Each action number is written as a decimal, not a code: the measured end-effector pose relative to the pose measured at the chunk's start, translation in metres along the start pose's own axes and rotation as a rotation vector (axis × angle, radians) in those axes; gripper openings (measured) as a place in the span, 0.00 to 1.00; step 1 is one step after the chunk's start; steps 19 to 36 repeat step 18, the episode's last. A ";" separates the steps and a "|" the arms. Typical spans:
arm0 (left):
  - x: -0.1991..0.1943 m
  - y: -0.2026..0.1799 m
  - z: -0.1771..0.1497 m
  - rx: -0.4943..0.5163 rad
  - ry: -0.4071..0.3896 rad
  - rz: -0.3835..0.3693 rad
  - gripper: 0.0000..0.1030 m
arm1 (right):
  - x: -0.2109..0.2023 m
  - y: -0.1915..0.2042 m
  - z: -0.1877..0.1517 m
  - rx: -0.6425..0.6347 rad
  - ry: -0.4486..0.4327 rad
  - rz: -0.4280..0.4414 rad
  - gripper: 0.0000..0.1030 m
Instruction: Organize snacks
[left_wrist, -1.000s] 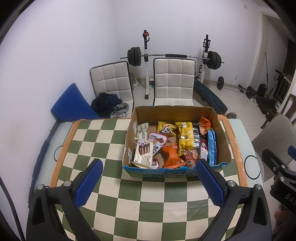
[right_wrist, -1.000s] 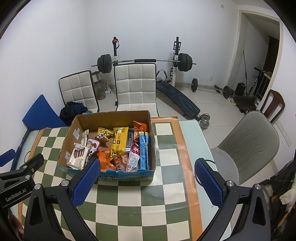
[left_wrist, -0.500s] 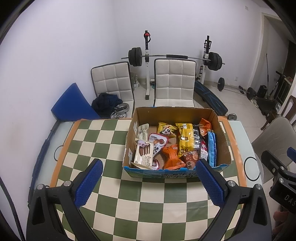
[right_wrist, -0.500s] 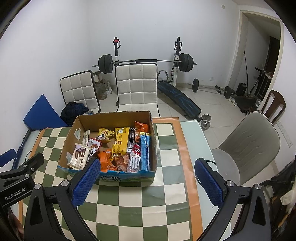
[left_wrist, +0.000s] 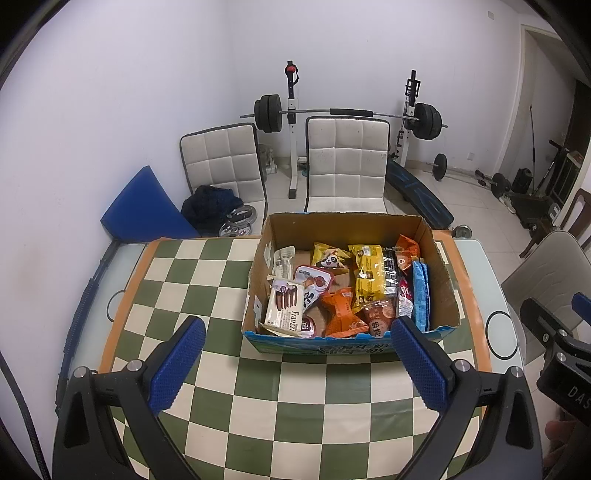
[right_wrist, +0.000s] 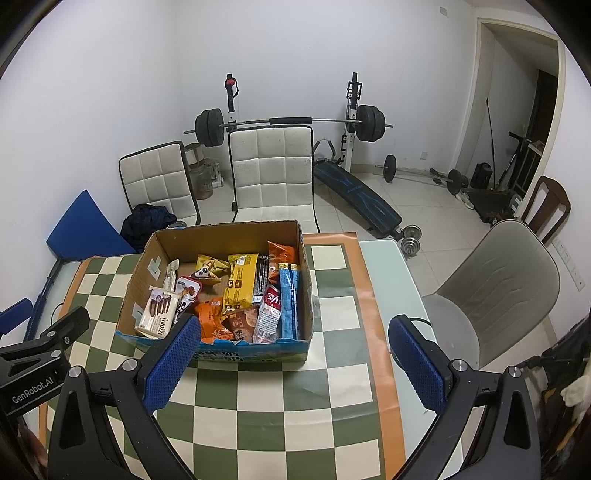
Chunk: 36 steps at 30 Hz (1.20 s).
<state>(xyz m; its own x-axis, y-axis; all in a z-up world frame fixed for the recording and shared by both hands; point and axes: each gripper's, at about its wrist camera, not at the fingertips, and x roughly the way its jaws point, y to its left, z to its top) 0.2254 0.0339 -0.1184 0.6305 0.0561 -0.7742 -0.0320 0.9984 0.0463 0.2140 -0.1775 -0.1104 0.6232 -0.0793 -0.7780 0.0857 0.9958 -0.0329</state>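
An open cardboard box (left_wrist: 343, 225) (right_wrist: 225, 236) full of snack packets stands on the green-and-cream checkered table (left_wrist: 295, 398) (right_wrist: 280, 391). Inside are a white Franzzi box (left_wrist: 285, 308) (right_wrist: 158, 313), a yellow packet (left_wrist: 369, 275) (right_wrist: 241, 280), orange packets (left_wrist: 341, 312) and a blue packet (left_wrist: 420, 295) (right_wrist: 289, 301). My left gripper (left_wrist: 295, 363) is open and empty, in front of the box and above the table. My right gripper (right_wrist: 293, 363) is open and empty, in front of the box's right half.
Two white padded chairs (left_wrist: 347, 162) and a barbell rack (left_wrist: 351, 114) stand behind the table. A grey chair (right_wrist: 502, 280) is at the table's right side. A blue mat (left_wrist: 142, 206) leans on the left wall.
Both grippers have drifted slightly forward toward the box. Both stay open and empty. The box and snacks have not moved.
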 end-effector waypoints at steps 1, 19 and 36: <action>0.001 -0.001 0.000 0.001 0.000 0.001 1.00 | 0.000 0.000 0.000 0.000 0.000 0.001 1.00; -0.004 -0.006 0.006 0.003 -0.010 0.001 1.00 | 0.000 -0.001 0.001 0.001 0.001 0.002 1.00; -0.004 -0.006 0.006 0.003 -0.010 0.001 1.00 | 0.000 -0.001 0.001 0.001 0.001 0.002 1.00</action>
